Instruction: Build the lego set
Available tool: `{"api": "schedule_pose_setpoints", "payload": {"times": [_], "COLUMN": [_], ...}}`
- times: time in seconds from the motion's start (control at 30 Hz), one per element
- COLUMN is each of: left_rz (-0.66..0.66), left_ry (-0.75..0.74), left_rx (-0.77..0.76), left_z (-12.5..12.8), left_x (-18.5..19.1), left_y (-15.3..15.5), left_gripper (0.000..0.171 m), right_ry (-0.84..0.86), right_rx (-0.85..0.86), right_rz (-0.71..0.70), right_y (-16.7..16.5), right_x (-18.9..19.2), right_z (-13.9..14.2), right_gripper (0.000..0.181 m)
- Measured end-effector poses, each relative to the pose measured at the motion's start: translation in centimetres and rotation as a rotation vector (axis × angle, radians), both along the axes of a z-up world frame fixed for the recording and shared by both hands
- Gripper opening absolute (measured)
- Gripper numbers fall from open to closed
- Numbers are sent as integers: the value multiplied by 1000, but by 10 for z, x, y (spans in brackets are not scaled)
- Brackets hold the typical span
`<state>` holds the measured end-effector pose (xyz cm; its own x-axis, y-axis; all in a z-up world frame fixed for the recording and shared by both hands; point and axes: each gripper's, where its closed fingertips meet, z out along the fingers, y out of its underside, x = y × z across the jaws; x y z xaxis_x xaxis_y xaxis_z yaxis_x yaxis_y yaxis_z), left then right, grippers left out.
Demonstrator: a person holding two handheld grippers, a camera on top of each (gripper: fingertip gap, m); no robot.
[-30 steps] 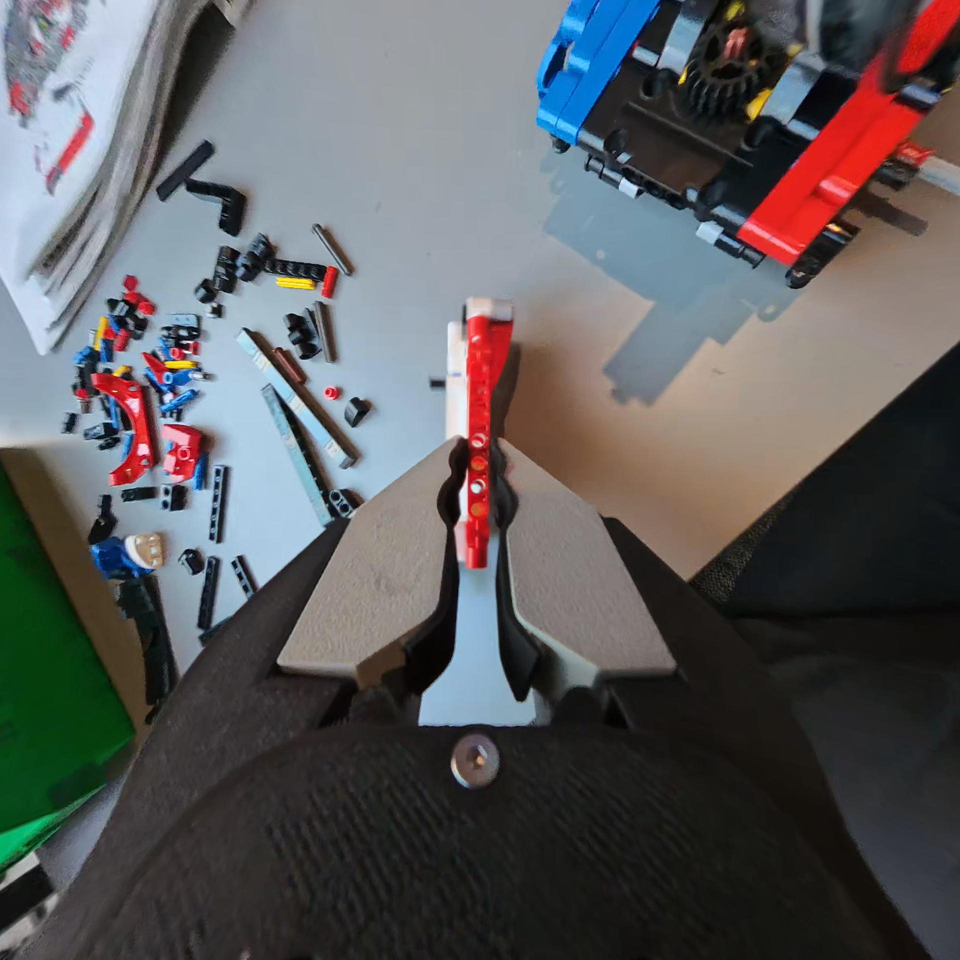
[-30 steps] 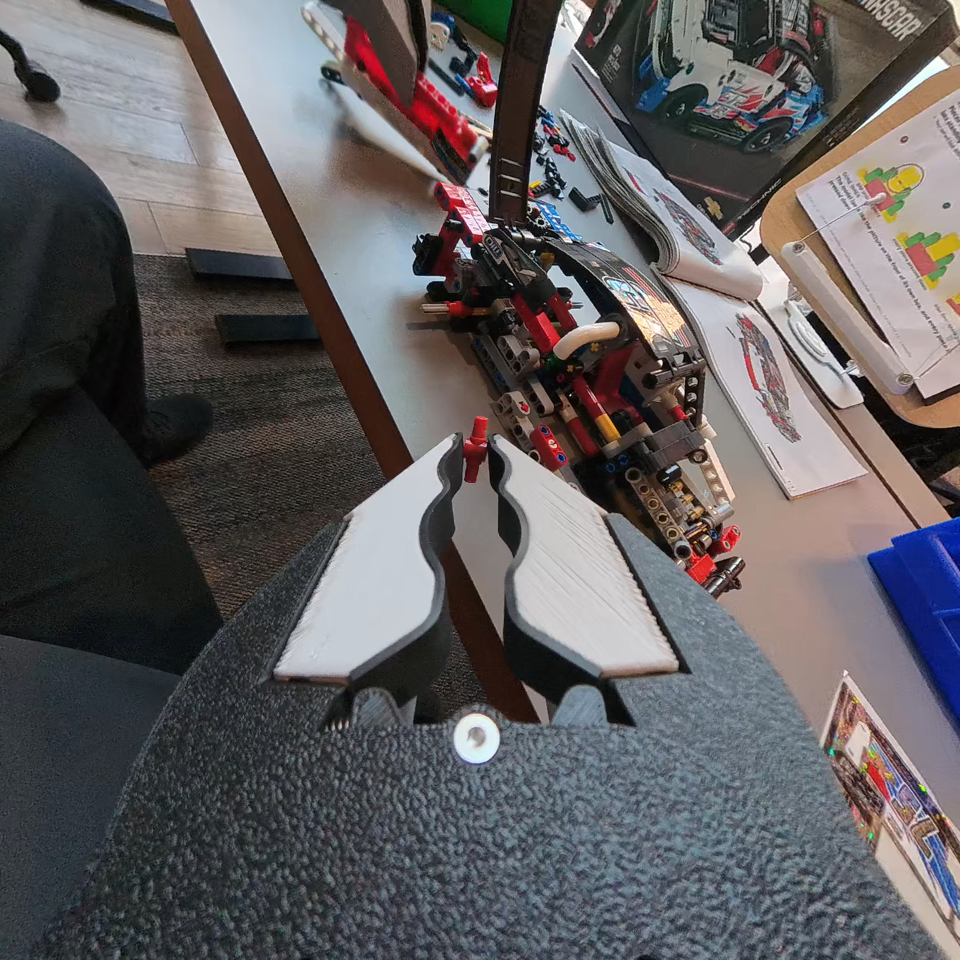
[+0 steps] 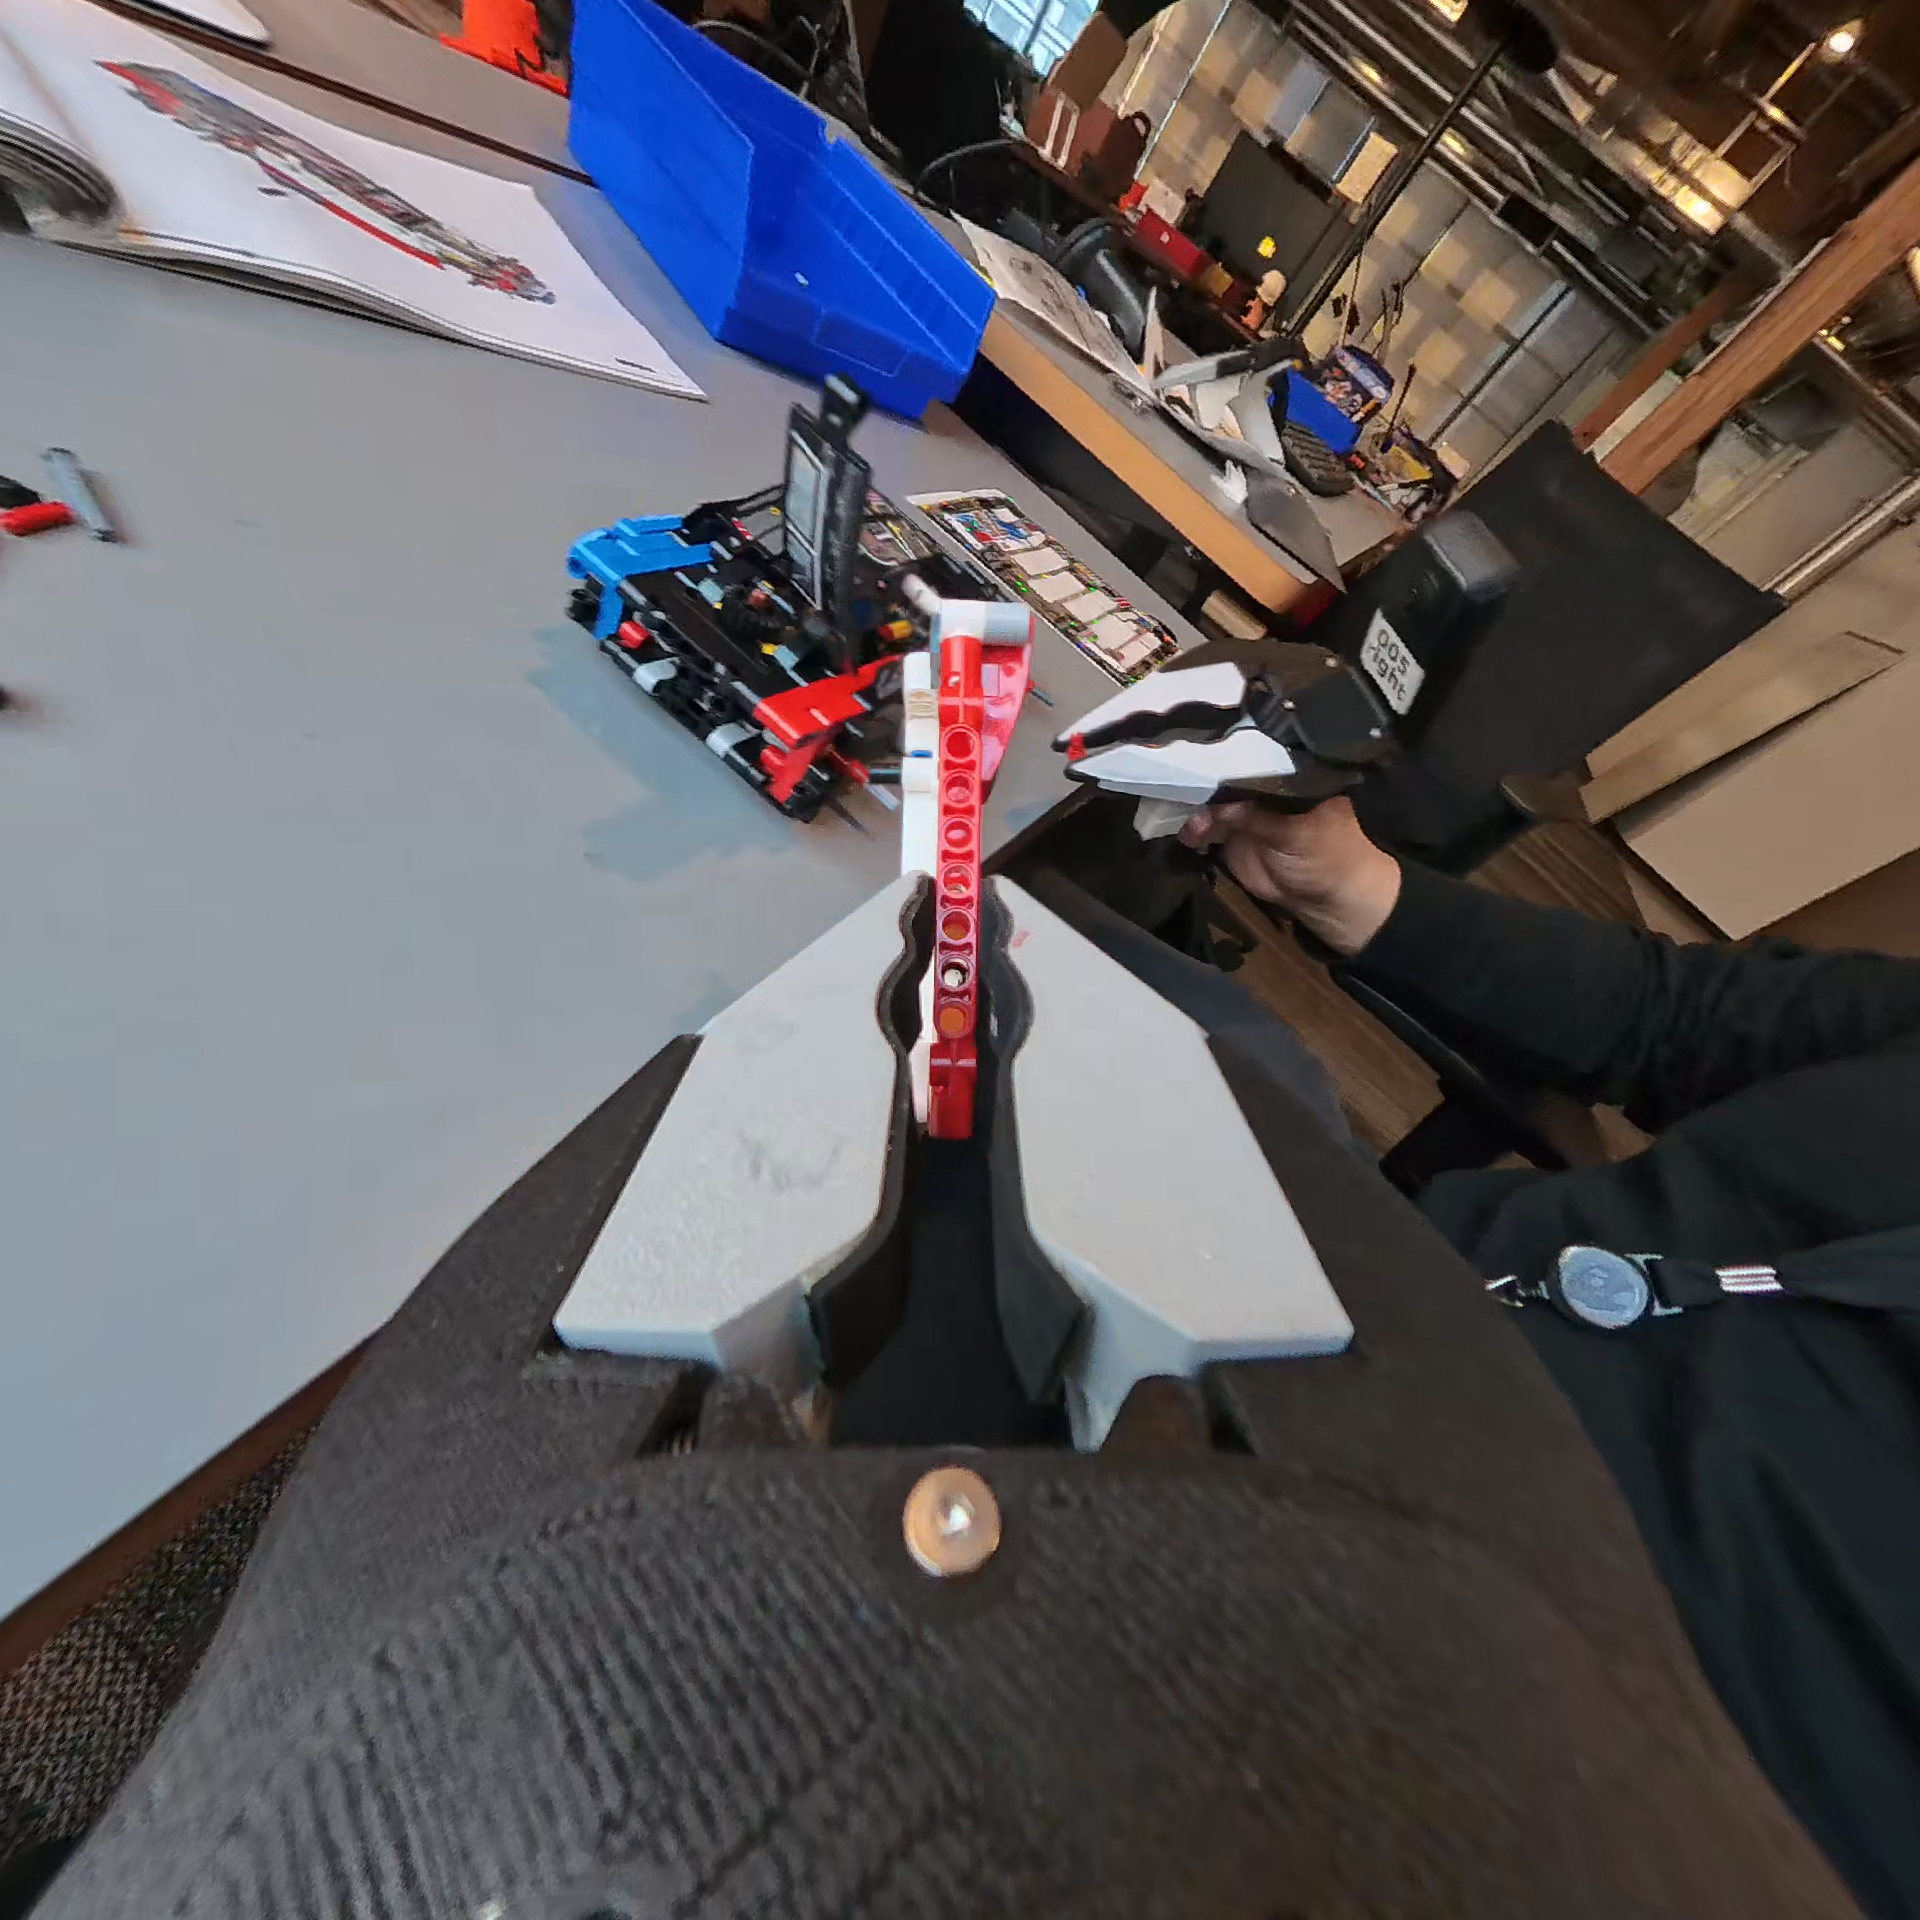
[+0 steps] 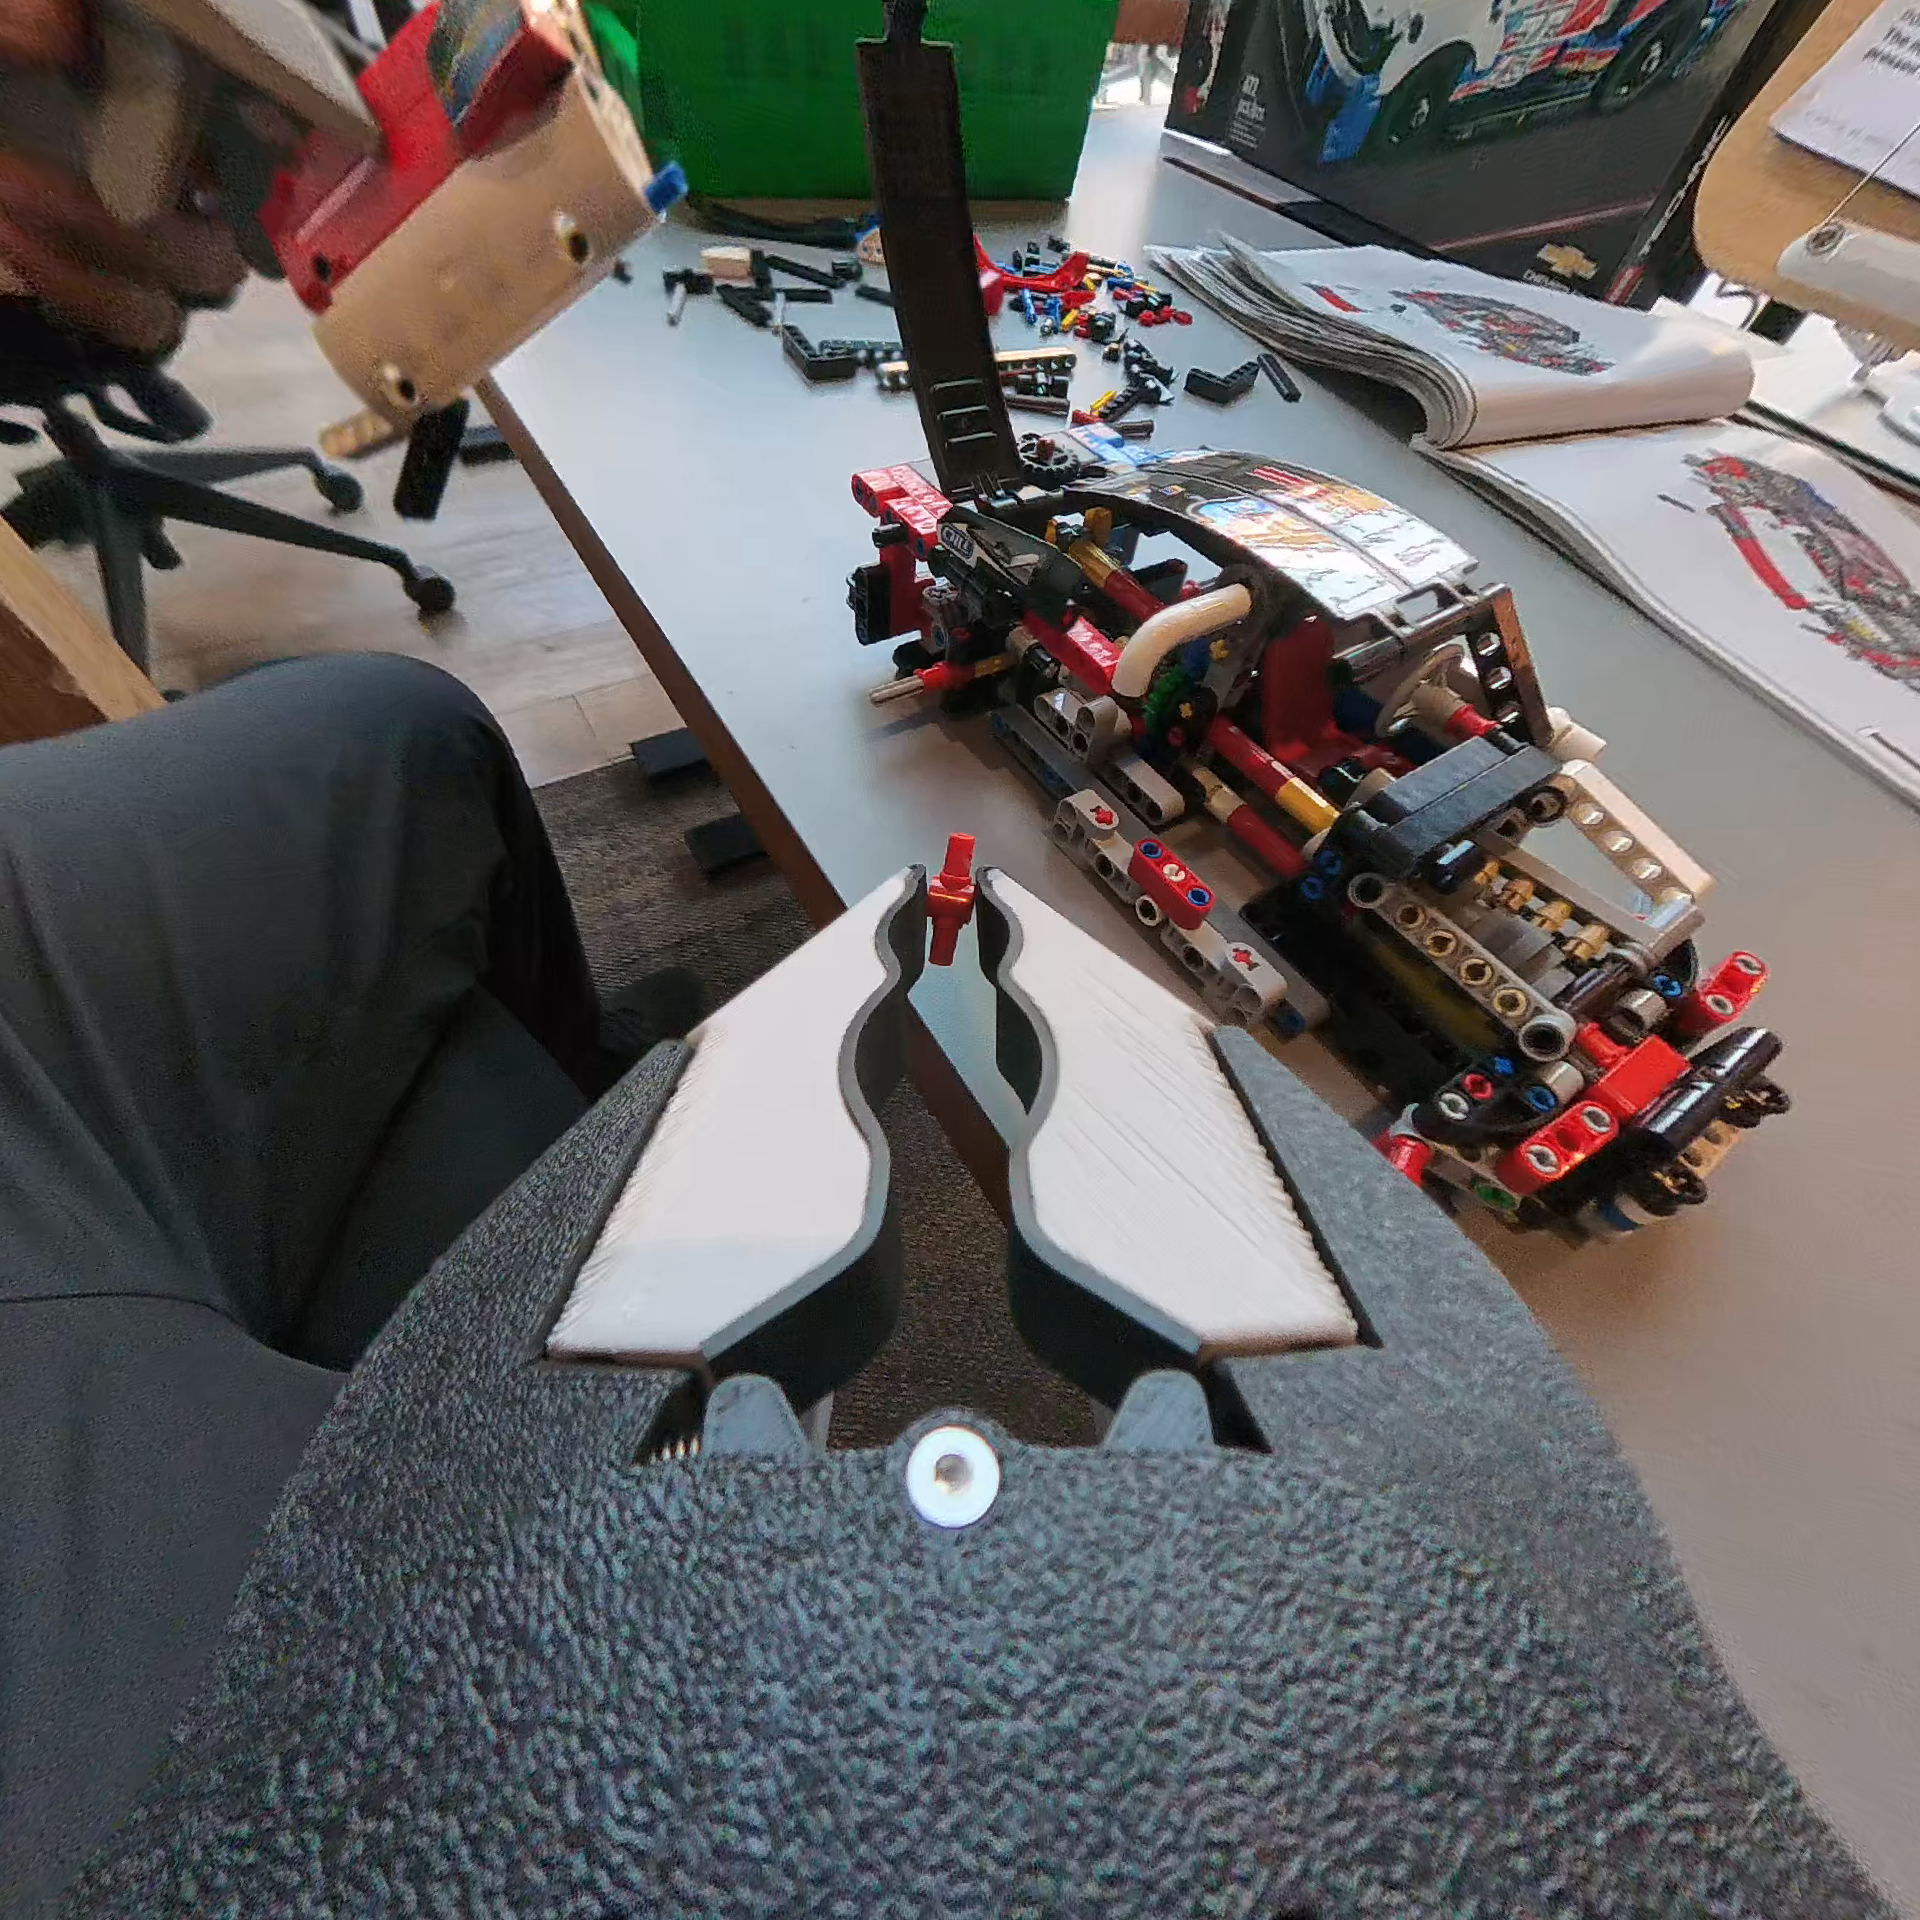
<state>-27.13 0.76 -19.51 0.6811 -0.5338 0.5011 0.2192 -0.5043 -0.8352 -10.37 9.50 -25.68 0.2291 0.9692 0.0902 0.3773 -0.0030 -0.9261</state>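
Grey and smooth, the long table [image 4: 727, 436] carries everything we work with, and behind it stretches a workshop with shelving and wooden beams. Our landmark is the half-built lego car [image 4: 1278, 790], a long open chassis of black, red and grey beams with a printed black curved roof, a white bent tube and a tall black strip standing upright at its rear; it lies on the table near the front edge. Beyond the car, scattered small loose pieces [image 4: 1049, 301] in black, red, blue and yellow lie on the tabletop, and to the car's right an open instruction booklet [image 4: 1538, 353] rests flat. A blue plastic bin [image 3: 769, 208] sits past the car in the left wrist view.

We hold our left gripper [image 3: 951, 904] clamped on a long red holed beam assembly with white panel [image 3: 956, 790], which sticks out forward past the fingertips, in the air off the table edge, short of the car. Our right gripper [image 4: 951, 894] pinches a tiny red connector pin [image 4: 948, 902] at its very tips, the jaws narrow, just off the table edge beside the car's near side. In the left wrist view the two grippers are near each other but apart.
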Motion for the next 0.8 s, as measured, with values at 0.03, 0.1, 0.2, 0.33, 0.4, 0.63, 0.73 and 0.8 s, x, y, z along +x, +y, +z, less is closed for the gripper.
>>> {"api": "schedule_pose_setpoints", "payload": {"times": [0.03,0.1,0.2,0.33,0.4,0.63,0.73,0.8], "left_rz": [-3,-7,-31,-28,-32,-100,-130,-168], "left_ry": [-3,-43,-142,-323,-411,-862,-1031,-1113], "left_rx": [2,-8,-40,-77,-89,-58,-74,-102], "left_z": [-1,-4,-10,-16,-19,2,4,4], "left_x": [6,19,37,50,57,89,99,106], "left_y": [-2,-6,-11,-15,-18,-35,-41,-43], "left_gripper": [5,5,5,5,5,5,5,5], "right_ry": [9,19,27,35,39,176,247,268], "right_rx": [-19,-41,-66,-86,-88,-120,-137,-154], "right_rz": [1,1,17,45,57,155,212,230], "right_y": [0,1,-1,-8,-11,-35,-48,-51], "right_x": [0,0,-1,-4,-5,-12,-13,-13], "right_z": [0,0,-1,0,0,31,47,51], "right_gripper": [7,7,7,7,7,8,7,7]}}
